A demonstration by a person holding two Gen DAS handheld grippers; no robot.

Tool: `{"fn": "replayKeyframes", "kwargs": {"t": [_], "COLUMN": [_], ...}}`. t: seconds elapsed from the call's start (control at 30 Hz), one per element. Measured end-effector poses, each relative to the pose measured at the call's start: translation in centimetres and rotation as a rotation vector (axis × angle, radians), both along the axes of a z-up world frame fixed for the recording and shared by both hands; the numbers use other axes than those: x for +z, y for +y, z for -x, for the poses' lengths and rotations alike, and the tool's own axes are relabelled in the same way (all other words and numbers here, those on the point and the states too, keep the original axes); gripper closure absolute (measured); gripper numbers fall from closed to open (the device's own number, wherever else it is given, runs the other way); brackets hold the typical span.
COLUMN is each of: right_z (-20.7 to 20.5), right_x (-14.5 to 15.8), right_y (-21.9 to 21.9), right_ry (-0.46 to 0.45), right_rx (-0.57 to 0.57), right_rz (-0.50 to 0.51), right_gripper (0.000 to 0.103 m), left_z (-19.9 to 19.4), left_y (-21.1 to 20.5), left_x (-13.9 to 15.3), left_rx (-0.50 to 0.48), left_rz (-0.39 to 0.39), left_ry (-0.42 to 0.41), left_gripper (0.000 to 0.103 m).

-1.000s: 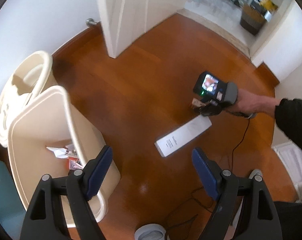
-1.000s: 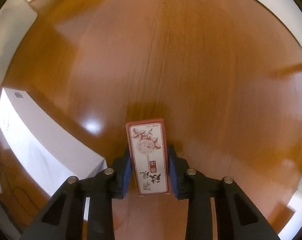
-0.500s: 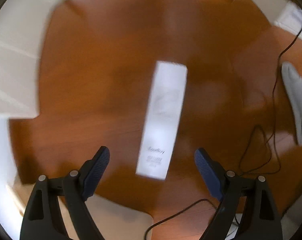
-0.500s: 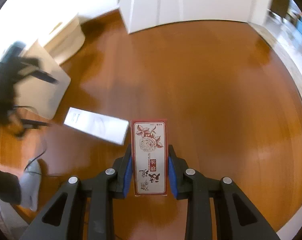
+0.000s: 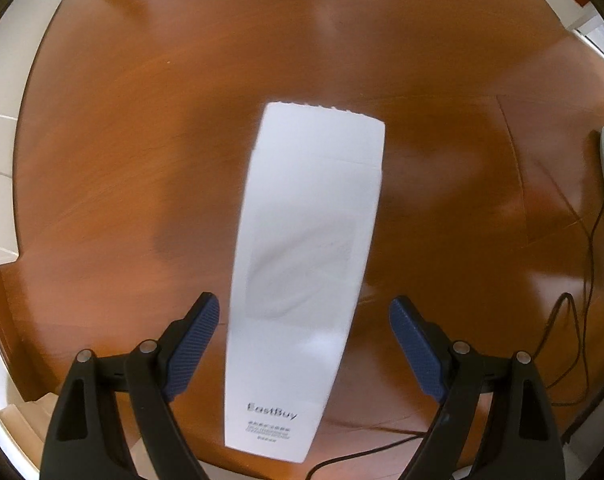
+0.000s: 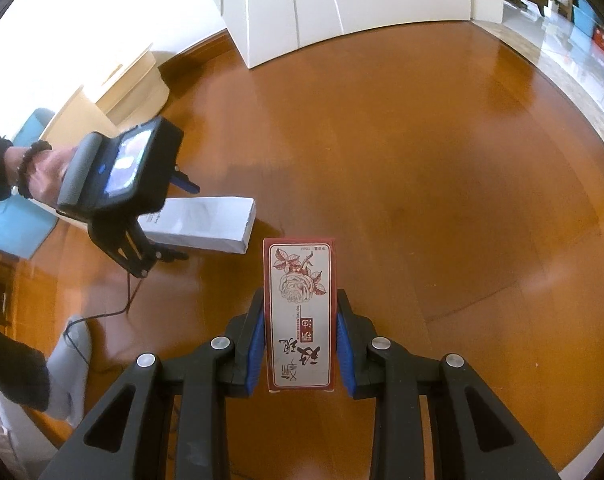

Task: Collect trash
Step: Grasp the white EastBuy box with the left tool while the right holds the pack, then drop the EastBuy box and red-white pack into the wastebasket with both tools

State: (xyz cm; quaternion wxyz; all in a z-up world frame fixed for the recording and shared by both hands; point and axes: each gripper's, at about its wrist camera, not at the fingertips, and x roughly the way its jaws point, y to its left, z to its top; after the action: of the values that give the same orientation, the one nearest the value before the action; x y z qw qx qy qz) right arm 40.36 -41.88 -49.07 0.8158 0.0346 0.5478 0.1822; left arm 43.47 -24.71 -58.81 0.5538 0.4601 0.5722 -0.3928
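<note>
1. Trash bin (image 6: 134,84) stands by the wall.
2. White box (image 5: 302,280) lies on the floor between the spread-open left gripper (image 5: 304,344); its slick sides may slip.
3. Red box (image 6: 300,316) sits clamped in the right gripper (image 6: 300,344).

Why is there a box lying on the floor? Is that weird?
Yes. A long white cardboard box printed "EastBuy" lies flat on the shiny brown wooden floor, where boxes don't belong. The open left claw sits around it. The right claw already grips a red rose-printed box.
</note>
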Motion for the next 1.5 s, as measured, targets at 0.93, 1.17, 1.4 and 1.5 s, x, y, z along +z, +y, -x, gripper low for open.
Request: {"fn": "replayKeyframes", "kwargs": {"t": [0.93, 1.17, 1.4, 1.5], "right_z": [2.5, 2.3, -0.3, -2.1], "right_x": [21.3, 26.7, 27.1, 26.6], "right_y": [10.2, 18.9, 27.8, 31.8], "right_ry": [-0.174, -0.183, -0.146, -0.145], "right_rx": [0.067, 0.176, 0.253, 0.278], "right_rz": [0.028, 0.038, 0.001, -0.009], "right_gripper": [0.07, 0.07, 0.07, 0.07], "left_z": [-2.4, -0.3, -1.5, -1.5], "left_y": [22.1, 35.0, 39.0, 40.0], "left_x": [35.5, 31.2, 26.1, 28.0], "left_rx": [0.692, 0.989, 1.197, 1.254], "left_rz": [0.357, 0.277, 0.245, 0.319], "left_ry": [-0.4, -0.377, -0.377, -0.384], "left_gripper": [0.049, 0.049, 0.021, 0.018]}}
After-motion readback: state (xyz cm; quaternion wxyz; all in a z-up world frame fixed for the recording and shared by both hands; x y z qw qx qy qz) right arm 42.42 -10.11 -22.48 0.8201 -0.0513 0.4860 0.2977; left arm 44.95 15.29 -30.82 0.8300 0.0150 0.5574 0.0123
